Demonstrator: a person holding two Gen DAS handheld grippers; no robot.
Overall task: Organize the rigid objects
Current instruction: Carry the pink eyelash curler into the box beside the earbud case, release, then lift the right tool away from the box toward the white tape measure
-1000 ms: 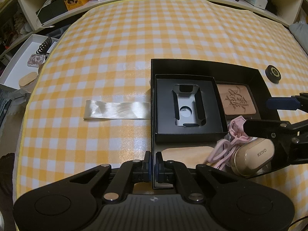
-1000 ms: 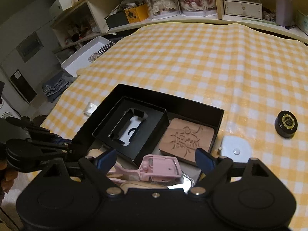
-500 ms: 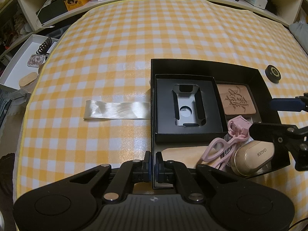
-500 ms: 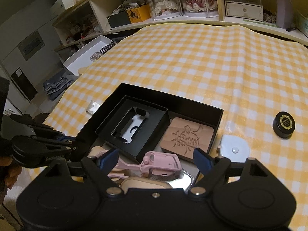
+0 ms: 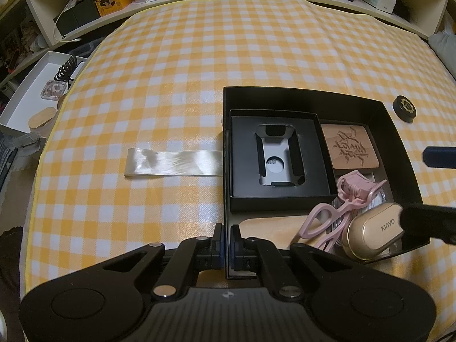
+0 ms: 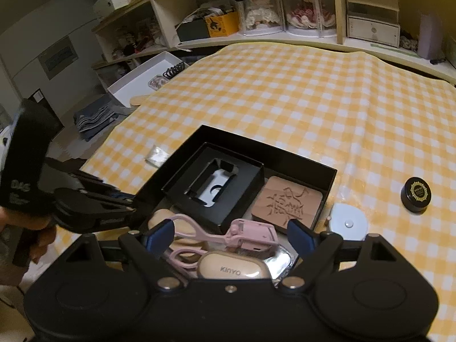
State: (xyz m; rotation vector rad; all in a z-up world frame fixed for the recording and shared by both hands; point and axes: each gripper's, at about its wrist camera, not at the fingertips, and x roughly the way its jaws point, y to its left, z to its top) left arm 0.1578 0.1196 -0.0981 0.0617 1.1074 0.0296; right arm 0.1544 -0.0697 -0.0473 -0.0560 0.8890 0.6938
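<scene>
A black box on the checked cloth holds a smaller black insert box, a carved wooden tile, a pink eyelash curler, a gold KINYO case and a pale wooden piece. My left gripper is shut on the box's left wall near its front corner. My right gripper hovers over the curler and gold case. Its jaws are opening and its pads touch nothing.
A black round jar and a white round tape measure lie on the cloth right of the box. A shiny ribbon runs out from the box's left side. A white tray sits off the table's left edge; shelves line the back.
The right gripper has pulled up and back from the gold case, sliding toward the right edge of the left wrist view. The left gripper and the box have not moved.
</scene>
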